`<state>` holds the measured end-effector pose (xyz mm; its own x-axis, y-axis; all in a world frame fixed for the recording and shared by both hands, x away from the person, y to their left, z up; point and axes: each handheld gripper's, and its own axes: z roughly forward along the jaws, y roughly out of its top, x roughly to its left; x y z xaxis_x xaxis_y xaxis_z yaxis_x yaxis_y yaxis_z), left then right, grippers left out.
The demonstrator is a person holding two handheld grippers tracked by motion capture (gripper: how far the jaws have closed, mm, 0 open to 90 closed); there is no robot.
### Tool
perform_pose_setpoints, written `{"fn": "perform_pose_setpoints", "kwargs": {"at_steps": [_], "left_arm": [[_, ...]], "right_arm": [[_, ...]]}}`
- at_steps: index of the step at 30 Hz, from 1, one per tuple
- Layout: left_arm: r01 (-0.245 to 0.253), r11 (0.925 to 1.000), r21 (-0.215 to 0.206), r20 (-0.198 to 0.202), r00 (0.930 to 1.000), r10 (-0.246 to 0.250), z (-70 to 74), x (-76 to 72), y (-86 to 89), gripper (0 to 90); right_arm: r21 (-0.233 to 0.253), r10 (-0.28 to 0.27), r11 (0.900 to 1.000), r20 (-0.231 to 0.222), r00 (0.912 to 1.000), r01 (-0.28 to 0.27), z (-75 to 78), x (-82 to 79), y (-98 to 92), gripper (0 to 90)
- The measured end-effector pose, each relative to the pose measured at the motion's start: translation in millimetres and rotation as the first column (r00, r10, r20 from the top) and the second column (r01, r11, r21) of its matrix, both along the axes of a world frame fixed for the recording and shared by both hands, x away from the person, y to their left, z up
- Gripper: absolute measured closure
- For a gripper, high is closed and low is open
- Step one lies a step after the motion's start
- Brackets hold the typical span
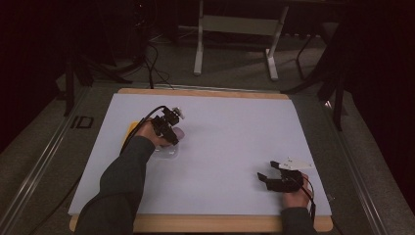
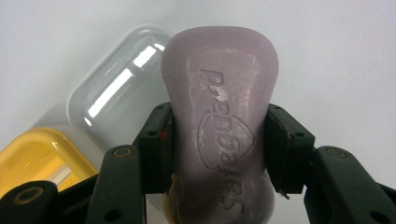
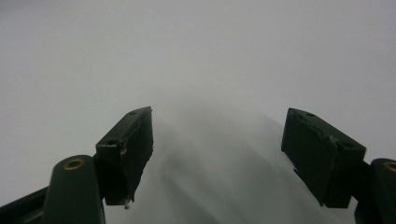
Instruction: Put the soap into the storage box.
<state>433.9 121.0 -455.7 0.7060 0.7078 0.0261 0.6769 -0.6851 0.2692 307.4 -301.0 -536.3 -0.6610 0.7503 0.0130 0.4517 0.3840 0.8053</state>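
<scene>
While the left tongs clamp the lilac soap bar across its narrow waist, I judge the job is to keep that squeeze square and lower the bar level into the clear soap-box tray, just beside and behind it, its yellow lid touching alongside. The bar juts out past both pads above the white counter. The right tongs rest wide apart and empty, well away.
</scene>
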Motion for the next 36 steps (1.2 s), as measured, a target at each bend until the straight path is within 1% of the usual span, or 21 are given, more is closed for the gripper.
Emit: {"fn": "perform_pose_setpoints", "kwargs": {"at_steps": [5, 9, 15, 18, 36], "left_arm": [[-0.013, 0.9999, -0.008, 0.003, 0.9999, 0.013, 1.5, 0.2, 5.2, 49.8], [-0.021, 0.9998, -0.003, 0.002, 0.9998, 0.021, 1.5, 1.2, 9.4, 49.8], [-0.036, 0.9993, -0.010, 0.003, 0.9994, 0.036, 2.8, 1.5, 15.4, 49.8], [-0.045, 0.9990, -0.008, 0.010, 0.9989, 0.045, 3.9, 1.5, 18.3, 49.8], [-0.083, 0.9965, -0.006, 0.011, 0.9965, 0.083, 6.2, 1.0, 32.3, 49.8]], "right_arm": [[0.003, 0.000, 1.000, 0.002, 1.0000, 0.000, -0.1, 0.0, -0.2, 24.7], [0.004, 0.001, 1.000, 0.001, 1.0000, -0.001, -0.1, 0.1, -0.3, 24.7], [0.004, 0.000, 1.000, 0.002, 1.0000, 0.000, -0.1, 0.1, -0.2, 24.7], [0.004, 0.000, 1.000, 0.002, 1.0000, 0.000, -0.1, 0.1, -0.3, 24.7], [0.005, 0.000, 1.000, 0.001, 1.0000, 0.000, -0.1, 0.1, -0.4, 24.7]]}}
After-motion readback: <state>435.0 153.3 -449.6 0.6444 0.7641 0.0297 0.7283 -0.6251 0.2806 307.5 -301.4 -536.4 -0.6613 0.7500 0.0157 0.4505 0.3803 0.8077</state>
